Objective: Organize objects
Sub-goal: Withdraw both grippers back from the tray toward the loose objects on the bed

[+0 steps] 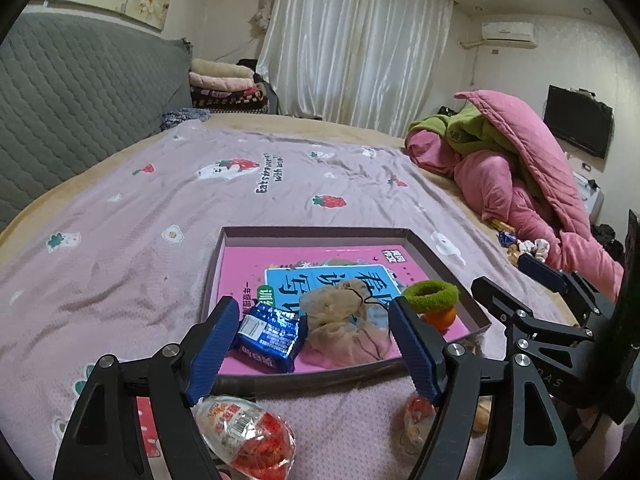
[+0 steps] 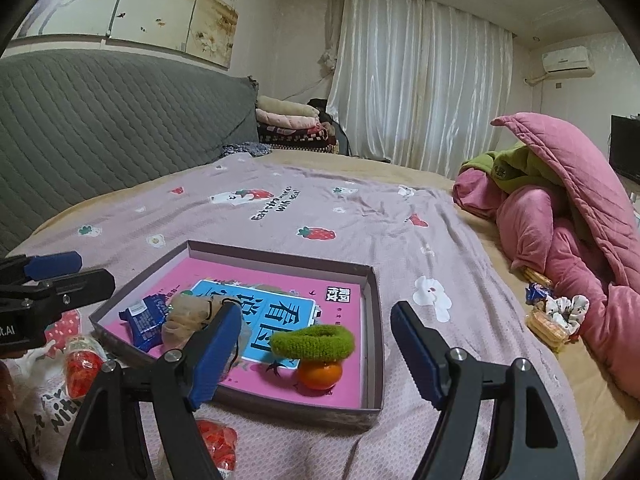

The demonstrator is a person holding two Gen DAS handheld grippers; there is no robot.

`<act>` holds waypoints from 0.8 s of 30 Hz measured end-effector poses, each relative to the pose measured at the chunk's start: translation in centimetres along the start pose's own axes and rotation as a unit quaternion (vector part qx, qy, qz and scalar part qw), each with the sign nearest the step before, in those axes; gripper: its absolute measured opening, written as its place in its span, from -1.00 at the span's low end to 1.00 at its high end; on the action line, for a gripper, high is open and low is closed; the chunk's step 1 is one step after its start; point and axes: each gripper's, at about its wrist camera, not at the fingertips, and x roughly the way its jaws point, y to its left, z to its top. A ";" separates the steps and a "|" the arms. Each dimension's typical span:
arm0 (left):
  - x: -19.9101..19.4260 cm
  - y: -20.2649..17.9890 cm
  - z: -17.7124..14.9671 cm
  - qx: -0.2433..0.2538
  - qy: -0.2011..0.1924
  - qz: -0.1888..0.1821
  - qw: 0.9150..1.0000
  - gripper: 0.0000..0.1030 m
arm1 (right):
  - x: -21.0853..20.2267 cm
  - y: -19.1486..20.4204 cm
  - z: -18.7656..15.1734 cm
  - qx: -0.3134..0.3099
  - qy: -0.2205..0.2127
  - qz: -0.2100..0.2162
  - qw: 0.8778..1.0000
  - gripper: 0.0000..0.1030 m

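A shallow grey box point(image 1: 224, 248) point(image 2: 370, 292) lies on the bed with a pink book point(image 1: 304, 256) point(image 2: 332, 280) in it. On the book lie a blue snack packet point(image 1: 269, 335) point(image 2: 143, 317), a beige mesh pouch point(image 1: 340, 324) point(image 2: 188, 316), a green scrunchie point(image 1: 430, 295) point(image 2: 313, 342) and an orange point(image 1: 442, 317) point(image 2: 320, 374) under it. My left gripper point(image 1: 310, 354) is open and empty, over the box's near edge. My right gripper point(image 2: 316, 354) is open and empty, just in front of the scrunchie and orange.
Red-and-white snack packets point(image 1: 244, 436) point(image 2: 82, 364) lie on the sheet near the box. More snacks and a white scrunchie point(image 2: 560, 312) lie at the right by a pink quilt pile point(image 2: 568, 232). A grey headboard point(image 2: 100, 128) is at the left.
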 end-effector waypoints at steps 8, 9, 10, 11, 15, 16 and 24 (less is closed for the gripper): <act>-0.7 -0.7 -0.9 0.017 0.005 0.006 1.000 0.53 | -0.8 -0.1 -0.3 -0.006 0.001 0.005 1.000 0.65; -0.8 -0.7 -1.0 0.018 0.006 0.005 1.000 0.53 | -0.9 -0.2 -0.3 -0.005 0.002 0.006 1.000 0.65; -0.8 -0.8 -1.1 0.019 0.005 0.005 1.000 0.53 | -1.0 -0.3 -0.3 -0.003 0.002 0.008 1.000 0.65; -1.0 -0.9 -1.2 0.022 0.005 0.005 1.000 0.53 | -1.0 -0.4 -0.3 -0.001 0.002 0.009 1.000 0.65; -1.4 -1.1 -1.7 0.026 0.004 0.008 1.000 0.53 | -1.5 -0.7 -0.5 0.009 -0.001 0.018 1.000 0.65; -1.6 -1.2 -1.8 0.027 0.003 0.010 1.000 0.53 | -1.6 -0.8 -0.5 0.012 -0.001 0.020 1.000 0.65; -3.1 -1.7 -2.6 0.032 -0.008 0.011 0.999 0.53 | -3.1 -0.9 -1.3 0.026 -0.002 0.030 0.999 0.65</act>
